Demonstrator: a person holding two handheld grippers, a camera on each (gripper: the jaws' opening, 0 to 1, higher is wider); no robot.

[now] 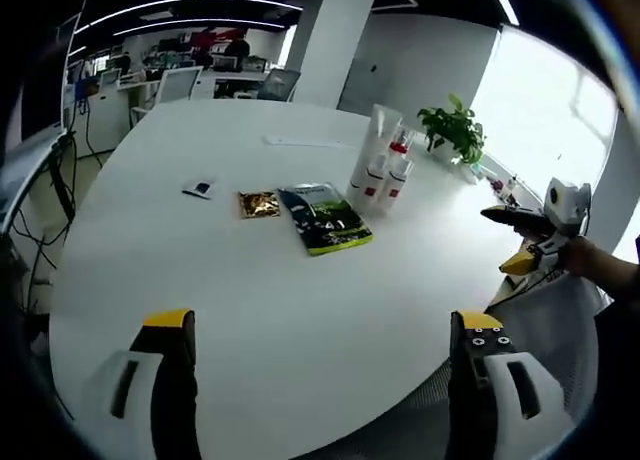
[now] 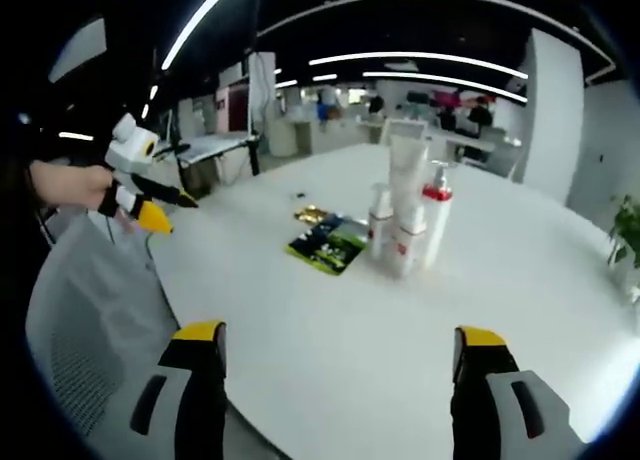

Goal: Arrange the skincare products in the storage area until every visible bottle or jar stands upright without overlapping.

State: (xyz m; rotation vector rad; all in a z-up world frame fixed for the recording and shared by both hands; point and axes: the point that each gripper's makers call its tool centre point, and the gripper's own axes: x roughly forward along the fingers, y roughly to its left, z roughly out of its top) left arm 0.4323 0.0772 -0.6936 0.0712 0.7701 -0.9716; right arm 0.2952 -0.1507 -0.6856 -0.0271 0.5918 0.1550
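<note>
A cluster of skincare products (image 1: 381, 168) stands upright on the white table (image 1: 250, 310): a tall white tube (image 2: 408, 170), a pump bottle with a red collar (image 2: 436, 220) and small white bottles with red bands (image 2: 403, 246). They stand close together, and I cannot tell whether they touch. My left gripper (image 1: 323, 321) is open above the table's near edge, far from the bottles. My right gripper (image 2: 340, 335) is open too, with nothing between its jaws. Each gripper also appears in the other view, held by a hand: the right gripper (image 1: 503, 240) and the left gripper (image 2: 172, 212).
A green packet (image 1: 325, 218) lies flat beside the bottles, with a gold sachet (image 1: 259, 204) and a small white sachet (image 1: 201, 188) to its left. A potted plant (image 1: 455, 130) stands behind the bottles. A grey mesh chair (image 2: 90, 320) stands at the table's edge.
</note>
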